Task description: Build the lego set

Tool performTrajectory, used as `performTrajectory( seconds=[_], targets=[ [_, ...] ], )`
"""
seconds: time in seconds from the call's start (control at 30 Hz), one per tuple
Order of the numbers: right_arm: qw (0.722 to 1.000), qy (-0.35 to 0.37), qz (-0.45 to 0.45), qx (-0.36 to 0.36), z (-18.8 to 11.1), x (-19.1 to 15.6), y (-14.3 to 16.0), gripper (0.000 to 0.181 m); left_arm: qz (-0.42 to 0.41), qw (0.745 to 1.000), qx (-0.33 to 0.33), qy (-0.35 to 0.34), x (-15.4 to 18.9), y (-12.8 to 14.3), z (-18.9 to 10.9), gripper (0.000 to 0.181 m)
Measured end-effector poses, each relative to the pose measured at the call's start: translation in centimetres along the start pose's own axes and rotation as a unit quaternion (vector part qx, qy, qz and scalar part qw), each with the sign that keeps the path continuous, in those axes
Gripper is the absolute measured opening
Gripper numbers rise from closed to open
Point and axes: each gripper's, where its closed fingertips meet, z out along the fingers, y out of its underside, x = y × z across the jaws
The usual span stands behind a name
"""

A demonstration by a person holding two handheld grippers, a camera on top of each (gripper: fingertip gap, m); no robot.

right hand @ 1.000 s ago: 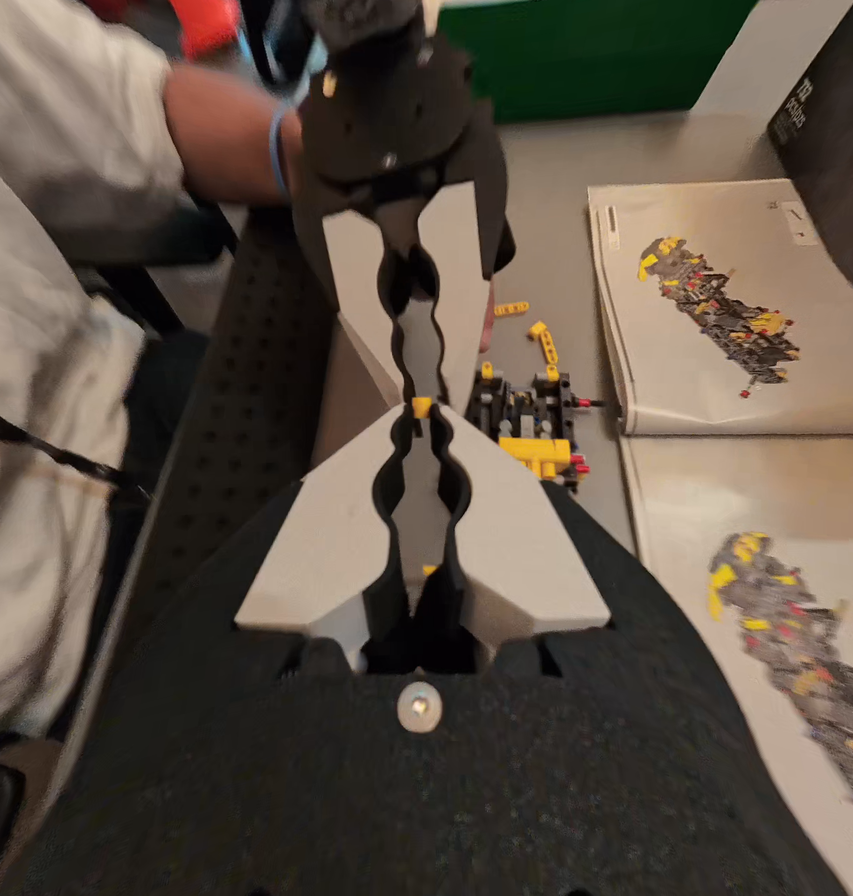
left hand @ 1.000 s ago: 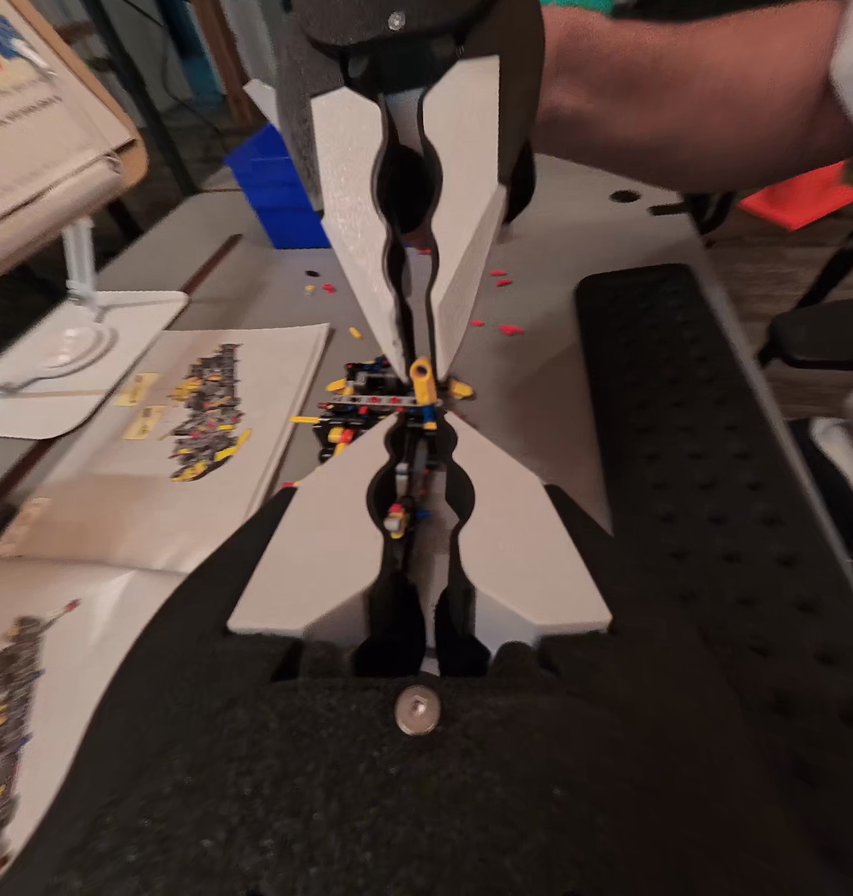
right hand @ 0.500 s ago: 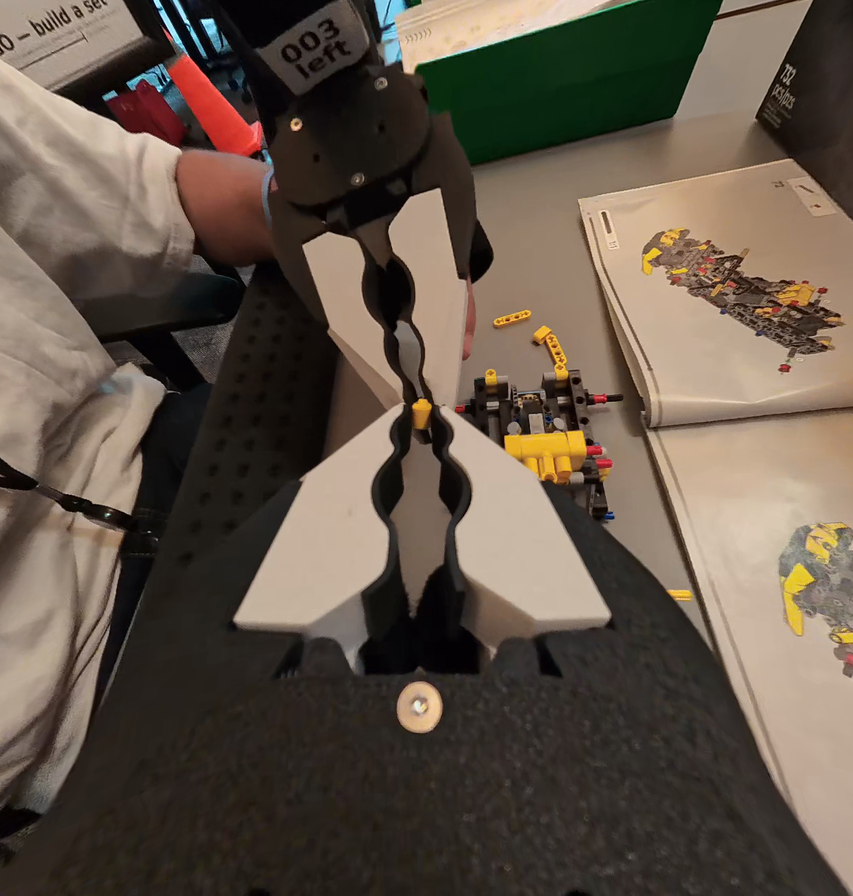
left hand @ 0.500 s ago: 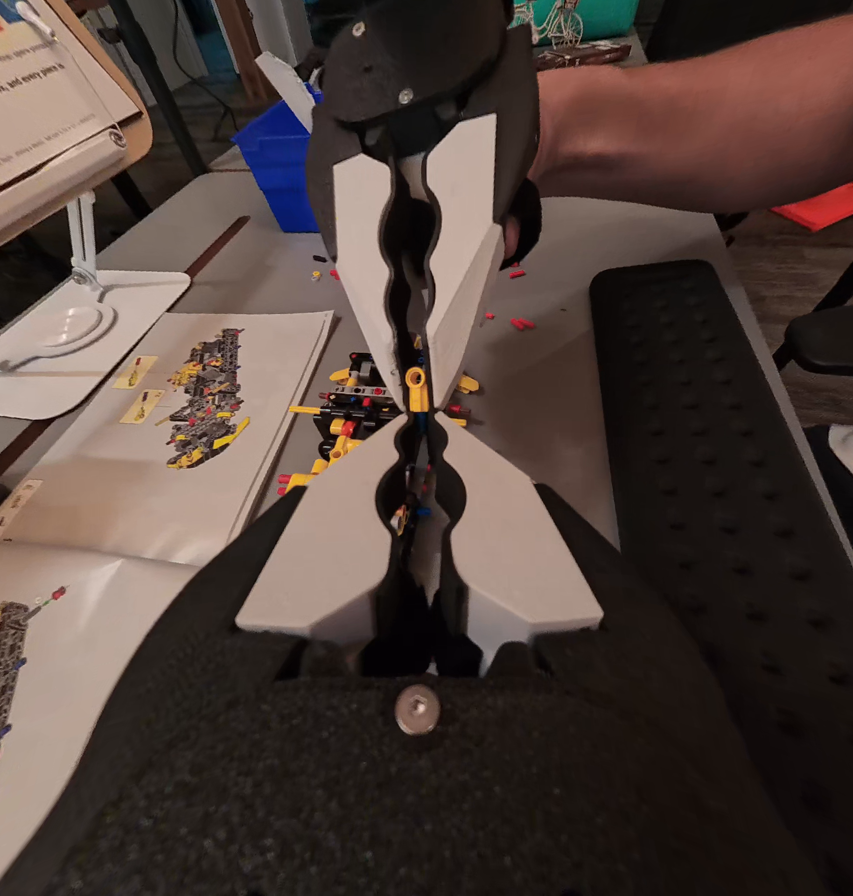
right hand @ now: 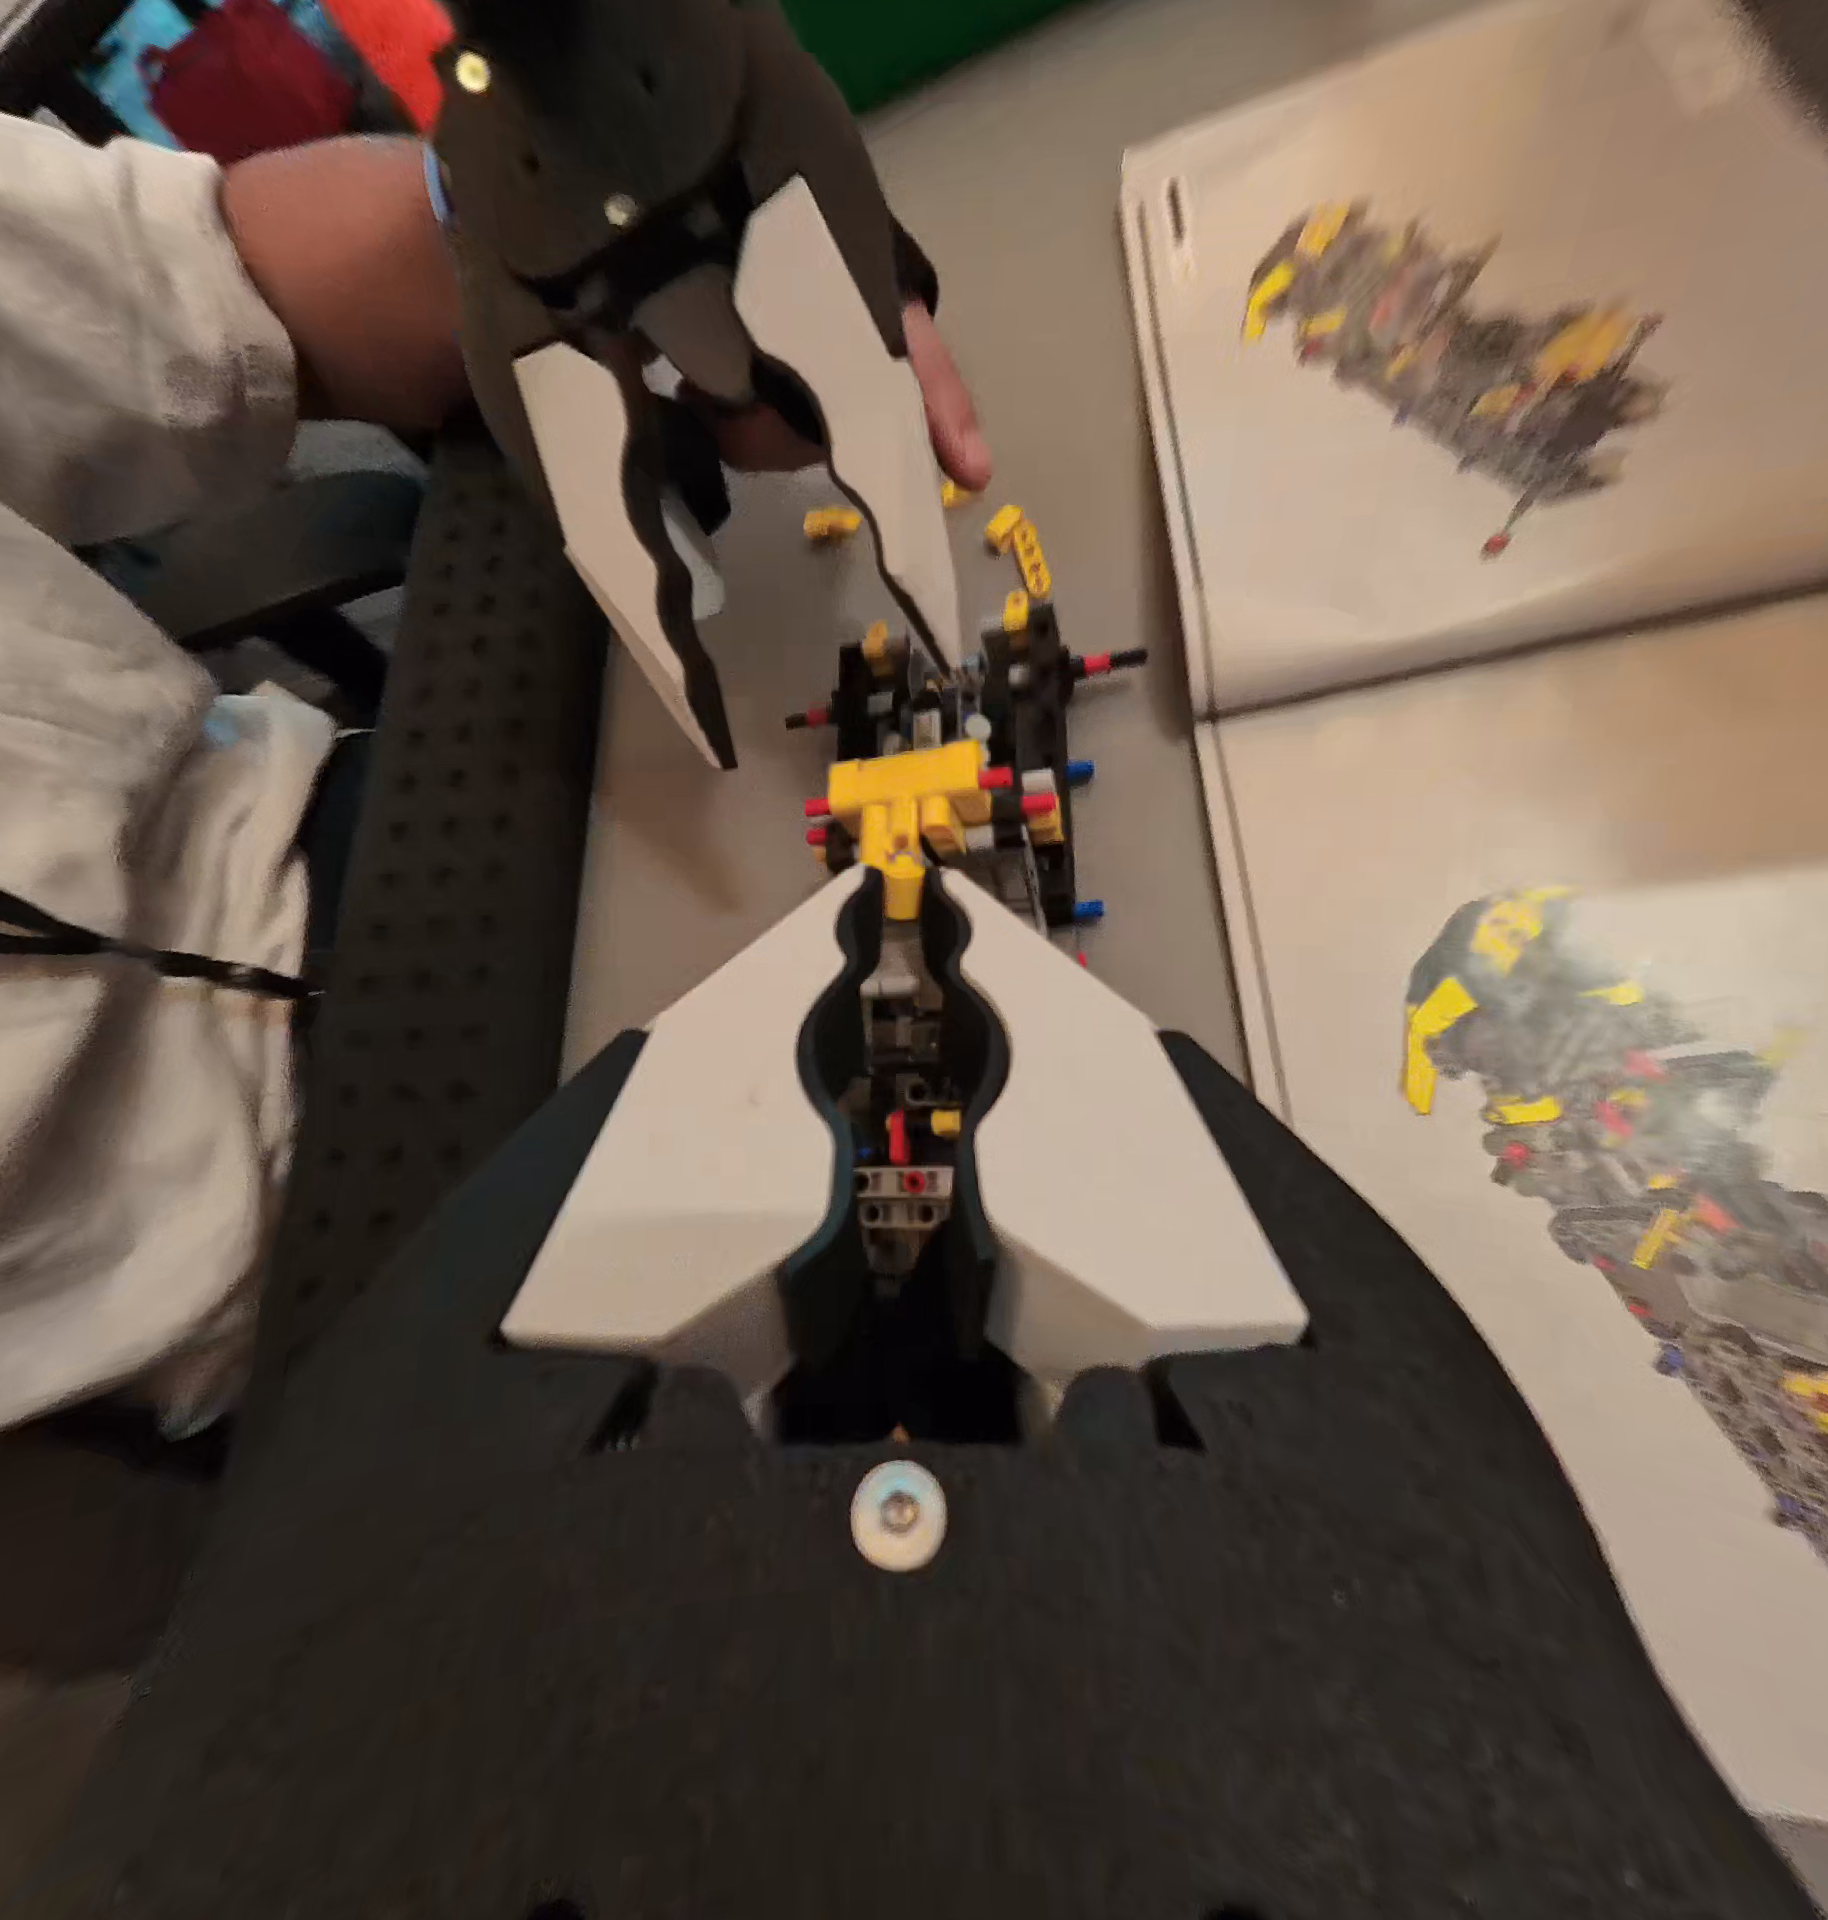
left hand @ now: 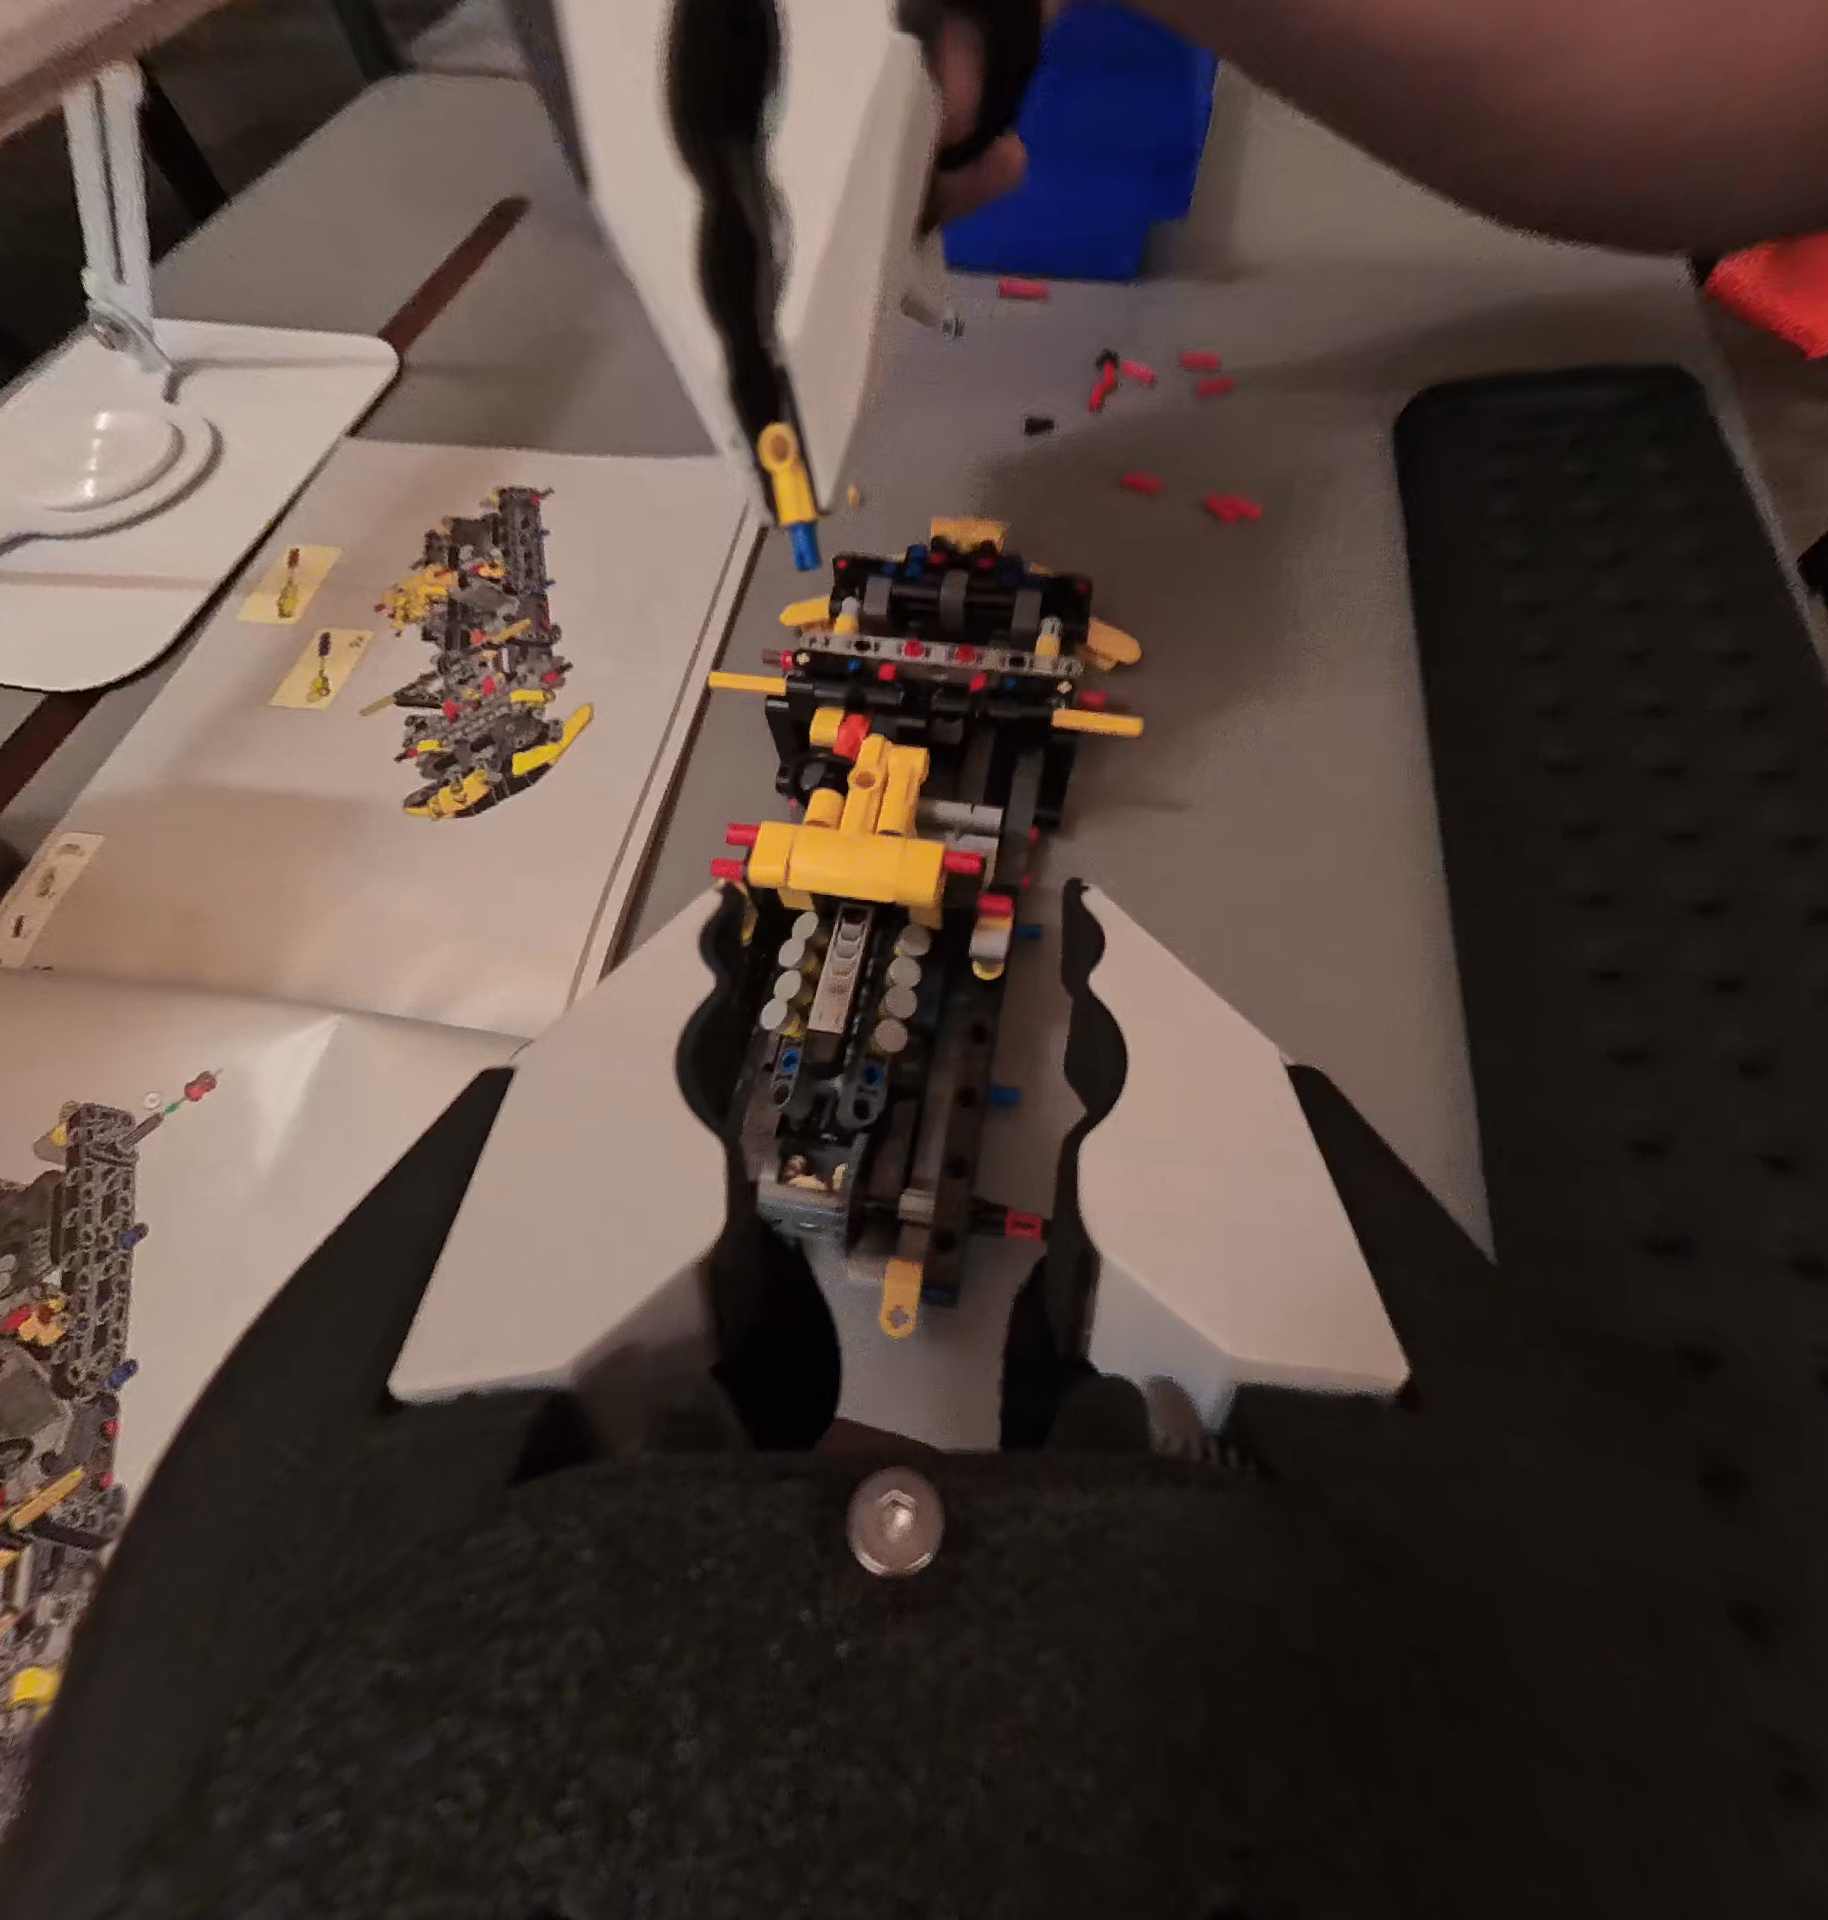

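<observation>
On the grey table, between the open instruction booklet and a black perforated mat, lies the half-built lego model, black with yellow parts and red pins. The left gripper is wide open and holds nothing; its two white fingers stand on either side of the near end of the model, and I cannot tell if they touch it. The right gripper is closed on a small yellow connector with a blue pin that sticks out below it. This piece hangs just above the far left corner of the model, not yet joined to it. In the right wrist view the same yellow connector shows at the fingertips of the right gripper, with the model under it and the left gripper beyond.

The step in hand seems to be the fitting of this connector onto the chassis. The next move probably asks for two things: the open fingers should close on the model to keep it from sliding, and the blue pin must be lined up with a free hole before it is pushed in. Loose red pins and a blue bin lie farther away.
</observation>
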Motion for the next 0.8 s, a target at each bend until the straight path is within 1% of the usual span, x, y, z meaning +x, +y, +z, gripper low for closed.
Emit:
performTrajectory(
  seconds=[0.07, 0.17, 0.27, 0.37, 0.47, 0.53, 0.63, 0.73, 0.77, 0.8],
  targets=[
    [0.994, -0.077, 0.063, -0.045, 1.1, 0.4, 0.5, 0.006, 0.010, 1.000, -0.023, 0.010, -0.1, 0.6, 0.8, 0.064],
    [0.979, -0.156, 0.091, -0.095, 2.7, 1.1, 1.4, 0.006, 0.025, 0.999, -0.041, 0.012, -0.2, 1.1, 2.0, 0.064],
    [0.962, -0.218, 0.102, -0.131, 3.4, 1.0, 1.9, 0.006, 0.033, 0.998, -0.046, 0.003, -0.7, 1.4, 2.8, 0.063],
    [0.949, -0.272, 0.101, -0.124, 3.1, 0.4, 1.5, 0.006, 0.048, 0.998, -0.039, 0.003, -0.4, 1.3, 3.1, 0.061],
    [0.940, -0.303, 0.100, -0.124, 3.1, -0.1, 1.7, 0.006, 0.064, 0.997, -0.031, 0.003, 0.2, 1.3, 2.9, 0.060],
    [0.933, -0.321, 0.094, -0.128, 3.1, -0.8, 2.0, 0.006, 0.061, 0.998, -0.027, 0.016, 1.0, 1.4, 2.7, 0.060],
    [0.921, -0.359, 0.091, -0.120, 3.1, -2.8, 1.7, 0.006, 0.069, 0.996, -0.018, 0.044, 2.9, 1.7, 2.0, 0.061],
    [0.933, -0.342, 0.058, -0.096, 4.3, -4.1, 1.3, 0.006, 0.080, 0.994, -0.018, 0.075, 4.3, 2.2, 1.1, 0.061],
    [0.941, -0.328, 0.044, -0.074, 4.8, -4.3, 0.8, 0.006, 0.078, 0.994, -0.020, 0.077, 4.4, 2.3, 0.9, 0.061],
    [0.954, -0.293, 0.025, -0.053, 5.5, -4.2, 0.6, 0.006, 0.074, 0.994, -0.021, 0.075, 4.3, 2.3, 0.8, 0.061]
  ],
)
